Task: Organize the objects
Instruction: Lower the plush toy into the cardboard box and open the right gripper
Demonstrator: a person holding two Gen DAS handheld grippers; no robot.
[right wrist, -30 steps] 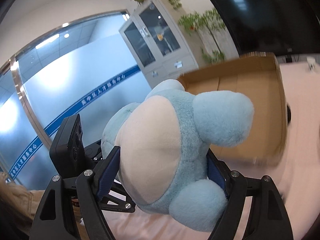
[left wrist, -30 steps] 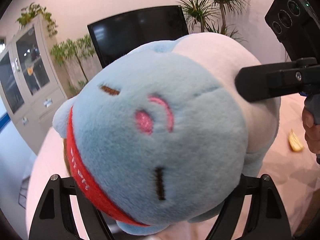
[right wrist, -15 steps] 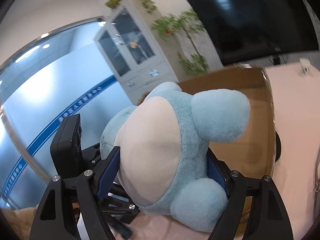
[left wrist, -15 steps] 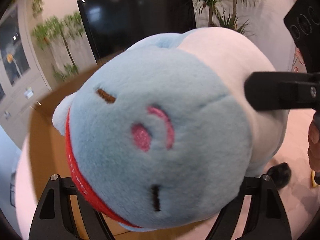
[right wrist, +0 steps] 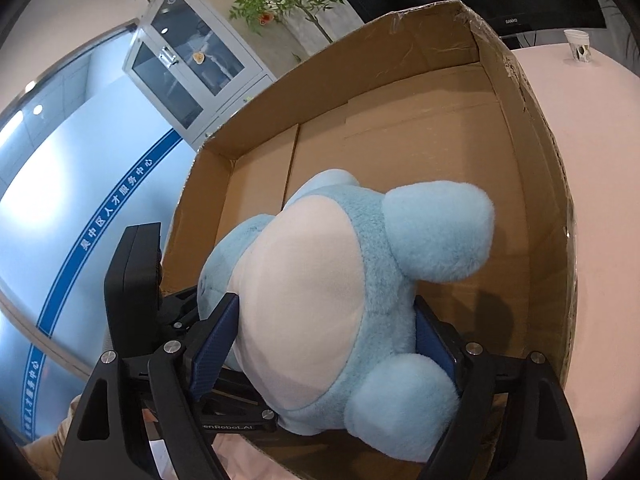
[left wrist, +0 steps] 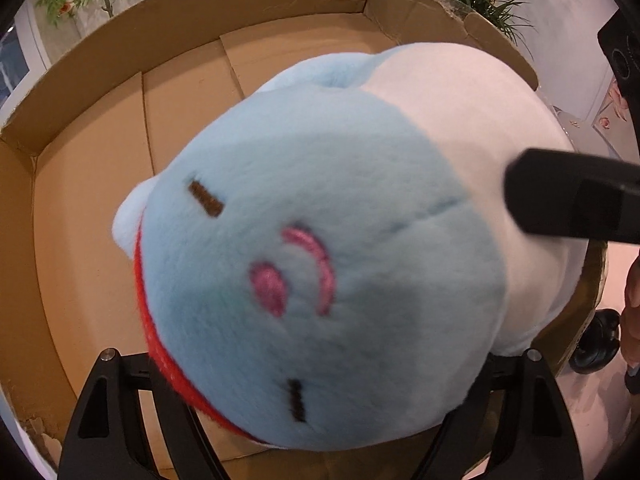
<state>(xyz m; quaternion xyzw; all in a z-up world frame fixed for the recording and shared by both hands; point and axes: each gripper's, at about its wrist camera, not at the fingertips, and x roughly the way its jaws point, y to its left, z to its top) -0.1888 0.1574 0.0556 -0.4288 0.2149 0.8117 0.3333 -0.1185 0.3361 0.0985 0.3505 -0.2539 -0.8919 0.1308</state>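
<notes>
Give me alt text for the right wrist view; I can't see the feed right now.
A light blue plush toy with a white belly is clamped between the blue-padded fingers of the right tool, held over the open brown cardboard box. The box floor showing around the toy is bare. The left tool grips the toy's far side.

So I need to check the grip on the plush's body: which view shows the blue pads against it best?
The right wrist view: both blue pads press the plush at its sides, over the box. The left wrist view shows the plush's face filling the frame, with only one black finger of the right tongs against its white belly.
</notes>
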